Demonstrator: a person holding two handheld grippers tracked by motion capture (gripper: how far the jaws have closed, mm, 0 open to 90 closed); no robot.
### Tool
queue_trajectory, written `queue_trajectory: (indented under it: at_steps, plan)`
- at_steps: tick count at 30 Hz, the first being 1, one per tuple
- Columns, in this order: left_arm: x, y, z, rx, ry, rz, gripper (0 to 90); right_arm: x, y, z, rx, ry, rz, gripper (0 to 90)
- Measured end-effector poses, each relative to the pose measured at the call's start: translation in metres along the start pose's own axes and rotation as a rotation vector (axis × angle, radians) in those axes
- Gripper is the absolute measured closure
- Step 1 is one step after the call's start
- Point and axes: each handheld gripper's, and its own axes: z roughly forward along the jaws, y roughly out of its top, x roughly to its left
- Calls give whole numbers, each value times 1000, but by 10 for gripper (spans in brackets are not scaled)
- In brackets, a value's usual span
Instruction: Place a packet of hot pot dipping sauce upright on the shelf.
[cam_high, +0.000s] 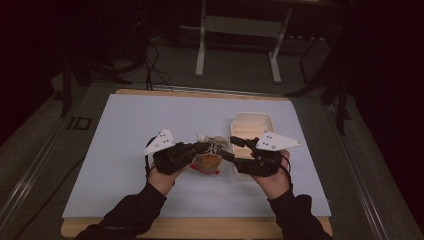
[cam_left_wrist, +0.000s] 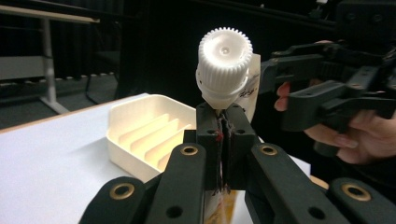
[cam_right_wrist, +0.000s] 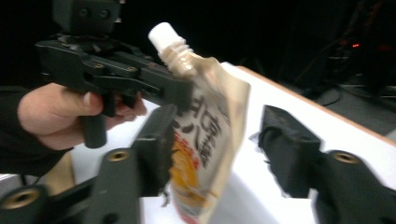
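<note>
While the left tongs (cam_high: 202, 148) pinch a spouted pouch (cam_high: 209, 156) upright, the right tongs (cam_high: 231, 150) come in around it.

Going from left to right in the high view: the left tongs, clamped tight on the pouch's edge just under its white screw cap (cam_left_wrist: 224, 60), hold it above the pale surface (cam_high: 125, 145) near the middle. In the right gripper view, the right tongs (cam_right_wrist: 219, 140) stand half open with the pouch (cam_right_wrist: 205, 140) between them, one jaw against the pouch's printed face, the other well clear, so they grip nothing yet. Further right a cream ribbed tray (cam_high: 252, 125) sits empty on the surface. By my reading, the pouch is lifted and steadied; taking hold with the second tongs is left, and likely opening the cap or placing the pouch in the tray.
</note>
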Motion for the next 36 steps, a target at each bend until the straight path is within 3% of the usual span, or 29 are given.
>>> queue_trajectory:
  at_steps: [1, 4, 7, 9, 19, 21, 23, 25, 28, 31, 33, 34, 36]
  plan:
    - [0, 0, 0, 0, 0, 0, 872, 0, 0, 0, 0, 0, 0, 474]
    - [-2, -4, 2, 6, -6, 7, 872, -1, 2, 5, 12, 5, -11, 651]
    - [-4, -3, 3, 21, -16, 43, 871, -1, 4, 10, 63, 12, -47, 772]
    - [-4, -1, 3, 36, -19, 54, 868, -3, 5, 11, 70, 57, -34, 836]
    - [-3, 8, -3, 56, -69, 93, 842, -5, 17, 7, 87, 126, -55, 877]
    - [-4, 12, -4, 48, -70, 86, 767, -6, 19, 4, 67, 152, -53, 877]
    - [-4, 16, -6, 43, -52, 100, 616, -8, 21, 1, 43, 176, -49, 877]
    - [-4, 19, -10, 42, -49, 118, 511, -10, 23, -3, 40, 171, -68, 878]
    - [-2, 21, -16, 41, -54, 119, 430, -16, 26, -11, 27, 164, -70, 878]
    - [0, 18, -21, 10, -73, 134, 273, -24, 29, -19, 16, 161, -63, 878]
    - [1, 16, -23, 15, -78, 119, 163, -30, 31, -25, 13, 160, -65, 877]
    - [2, 15, -25, 25, -86, 113, 137, -32, 31, -28, 9, 159, -65, 877]
    - [3, 13, -28, 54, -60, 122, 117, -38, 33, -34, 11, 152, -69, 877]
